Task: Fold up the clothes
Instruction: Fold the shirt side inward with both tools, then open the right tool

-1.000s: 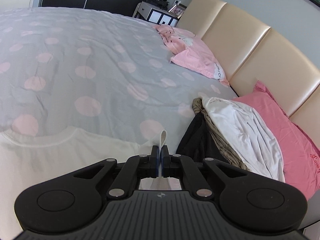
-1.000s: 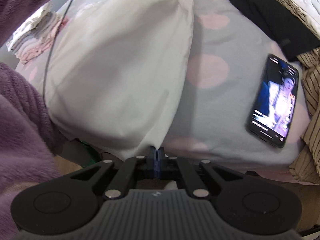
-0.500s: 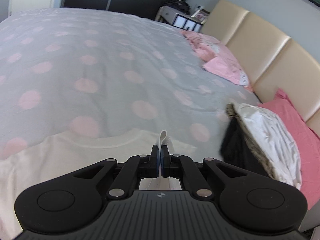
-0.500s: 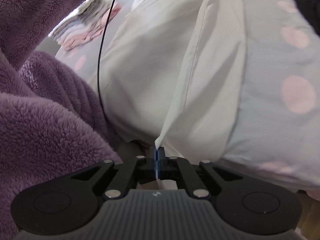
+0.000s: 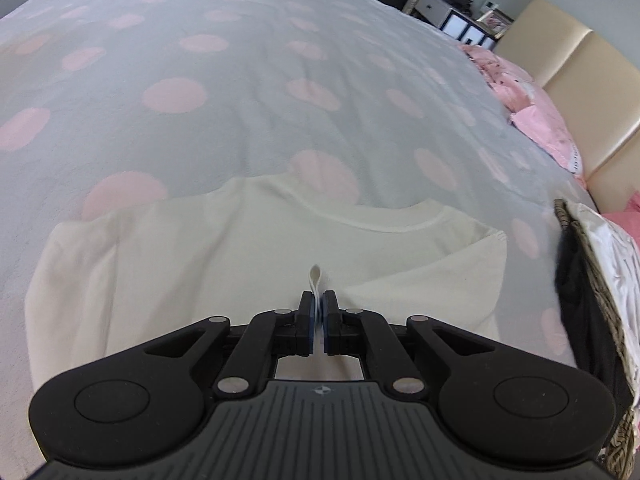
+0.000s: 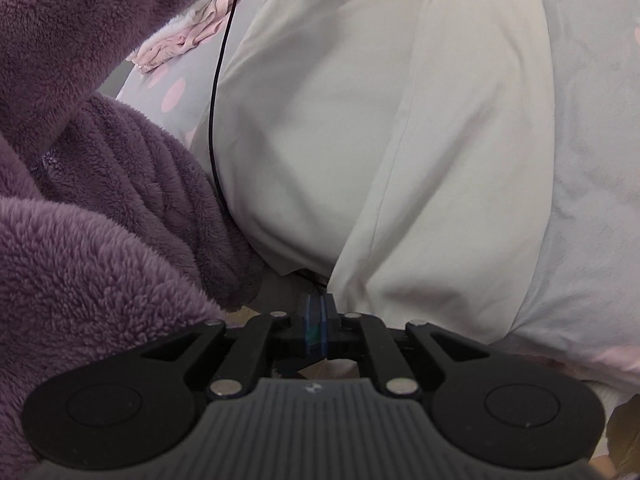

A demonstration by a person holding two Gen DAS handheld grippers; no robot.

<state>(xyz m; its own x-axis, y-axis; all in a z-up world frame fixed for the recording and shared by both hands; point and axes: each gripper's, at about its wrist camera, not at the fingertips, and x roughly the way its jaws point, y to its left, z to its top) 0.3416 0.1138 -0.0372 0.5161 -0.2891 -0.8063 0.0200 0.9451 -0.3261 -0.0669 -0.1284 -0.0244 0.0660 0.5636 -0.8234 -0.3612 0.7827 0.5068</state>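
Left gripper (image 5: 318,304) was clamped on a thin fold of the cream T-shirt (image 5: 248,248), a small loop of fabric sticking up just past the pads. Right gripper (image 6: 318,308) had just been opening: its jaws stood slightly apart, blue pads blurred, with nothing visibly pinched between them; the shirt's hem edge sat just beyond and to the right of the tips.

Shirt lay spread on the grey bedspread (image 5: 240,60) with pink dots, collar pointing away from the left camera, one sleeve folded in on the right side. In the right wrist view a long crease ran down the shirt toward the gripper.

Pile of other clothes (image 5: 596,280) (black, striped, white) sat to the right of the shirt, near the beige headboard (image 5: 580,80). Pink pillows (image 5: 536,120) lay along the headboard.

Purple fleece sleeve (image 6: 100,220) filled the left of the right wrist view, with a thin black cable (image 6: 218,100) hanging in front of the shirt. Small pink folded stack (image 6: 188,36) sat further back on the bed.
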